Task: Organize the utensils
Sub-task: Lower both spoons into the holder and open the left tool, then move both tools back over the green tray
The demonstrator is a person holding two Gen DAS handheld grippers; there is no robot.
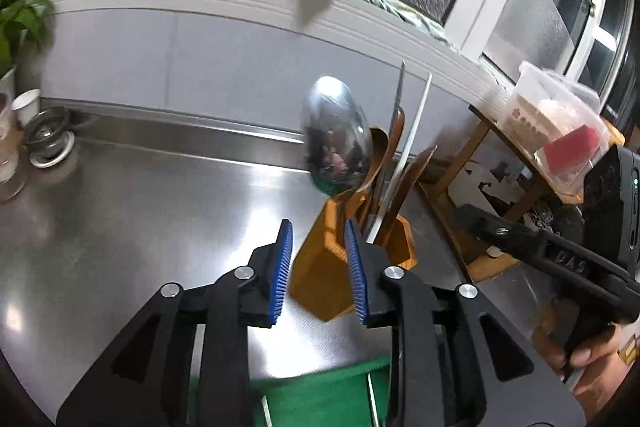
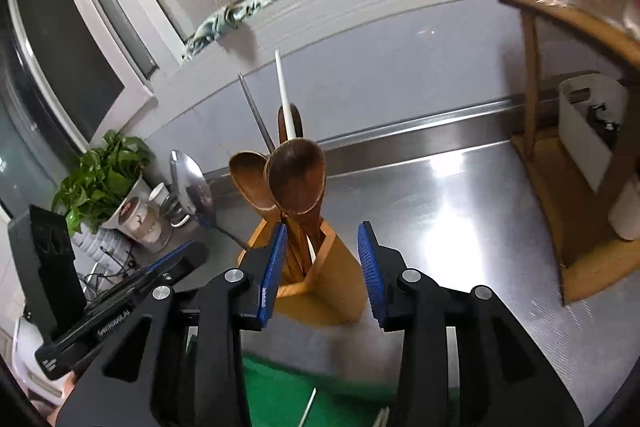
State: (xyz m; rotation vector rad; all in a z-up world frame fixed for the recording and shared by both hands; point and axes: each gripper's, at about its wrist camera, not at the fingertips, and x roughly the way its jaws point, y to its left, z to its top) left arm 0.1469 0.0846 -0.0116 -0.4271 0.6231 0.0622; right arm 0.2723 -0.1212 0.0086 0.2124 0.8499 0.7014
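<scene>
Holder (image 1: 320, 279), wooden, upright on steel tabletop (image 1: 140, 211): contains wooden spoons (image 2: 296, 179), metal spoon (image 1: 336, 135), chopsticks (image 2: 285, 95). Left gripper (image 1: 318, 269) and right gripper (image 2: 322, 267) flank it, jaws apart, empty. Green mat (image 2: 280, 387) nearer.

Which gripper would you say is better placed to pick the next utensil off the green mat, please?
Neither clearly: the left gripper and right gripper are both open, empty, above the green mat facing the wooden utensil holder.

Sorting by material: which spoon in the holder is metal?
The shiny steel spoon leaning out at the wooden holder's left; the other spoons are brown wood.
</scene>
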